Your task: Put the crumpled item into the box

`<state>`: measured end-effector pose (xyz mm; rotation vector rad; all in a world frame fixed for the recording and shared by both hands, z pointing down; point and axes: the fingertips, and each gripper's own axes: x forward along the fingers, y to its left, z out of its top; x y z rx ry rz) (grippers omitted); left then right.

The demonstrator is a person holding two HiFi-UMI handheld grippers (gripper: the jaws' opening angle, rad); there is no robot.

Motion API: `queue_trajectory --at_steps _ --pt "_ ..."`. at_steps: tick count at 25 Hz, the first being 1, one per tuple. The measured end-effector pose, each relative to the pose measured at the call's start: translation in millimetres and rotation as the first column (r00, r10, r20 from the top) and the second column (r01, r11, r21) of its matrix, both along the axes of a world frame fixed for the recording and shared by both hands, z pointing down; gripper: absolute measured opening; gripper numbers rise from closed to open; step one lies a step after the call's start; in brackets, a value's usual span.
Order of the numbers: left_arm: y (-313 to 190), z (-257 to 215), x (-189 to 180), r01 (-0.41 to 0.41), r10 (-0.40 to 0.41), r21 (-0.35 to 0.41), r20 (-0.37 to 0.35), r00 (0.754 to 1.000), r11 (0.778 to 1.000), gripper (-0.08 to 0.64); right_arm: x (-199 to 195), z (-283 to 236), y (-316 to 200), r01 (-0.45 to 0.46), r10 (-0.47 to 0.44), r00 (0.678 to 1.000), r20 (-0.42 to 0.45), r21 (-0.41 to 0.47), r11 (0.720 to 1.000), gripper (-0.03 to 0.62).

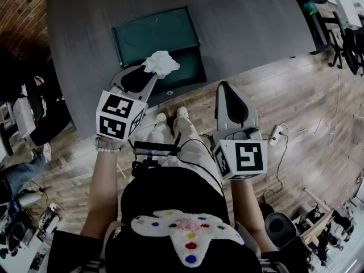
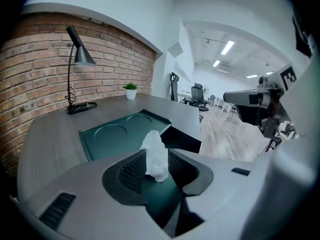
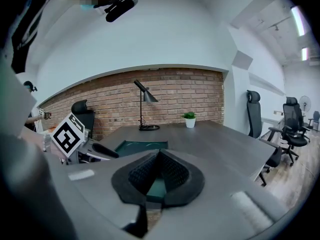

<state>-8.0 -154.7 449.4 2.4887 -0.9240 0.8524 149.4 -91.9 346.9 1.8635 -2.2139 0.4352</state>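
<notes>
My left gripper was released, the crumpled white tissue between its parted fingers above the open dark green box. My right gripper was clenched and empty.

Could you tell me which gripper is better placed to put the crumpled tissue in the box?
Left, I think: the crumpled tissue stands between the left gripper's open jaws, above the green box. The right gripper is shut and empty, away from the box.

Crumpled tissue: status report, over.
Left tongs open, white tissue between them, above the open green box. Right tongs shut, empty. Nothing blocking the box.
</notes>
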Motion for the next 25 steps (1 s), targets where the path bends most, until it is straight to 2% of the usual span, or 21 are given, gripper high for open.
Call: queue_trajectory --at_steps 4,7,18,25 --pt "-2.9 -15.7 -11.4 0.042 -0.041 0.061 -0.019 0.999 0.997 0.053 -8.7 -5.0 -3.4 0.024 -0.024 1.0 -0.003 0.012 1.0 0.009" --pt "-3.3 -33.9 -18.3 0.068 -0.063 0.107 -0.049 0.997 0.992 0.019 -14.7 -11.2 -4.6 0.037 -0.037 0.999 -0.003 0.026 0.999 0.009" --pt "5.1 -114.9 -32.0 0.106 -0.074 0.269 -0.128 0.989 0.957 0.008 -32.4 -48.3 -9.1 0.093 -0.091 0.996 -0.021 0.108 0.99 0.009" --pt "11.8 -156.3 -37.3 0.132 -0.076 0.335 -0.175 0.982 0.933 0.006 -40.0 -68.7 -11.8 0.12 -0.116 0.993 -0.034 0.149 0.982 0.009"
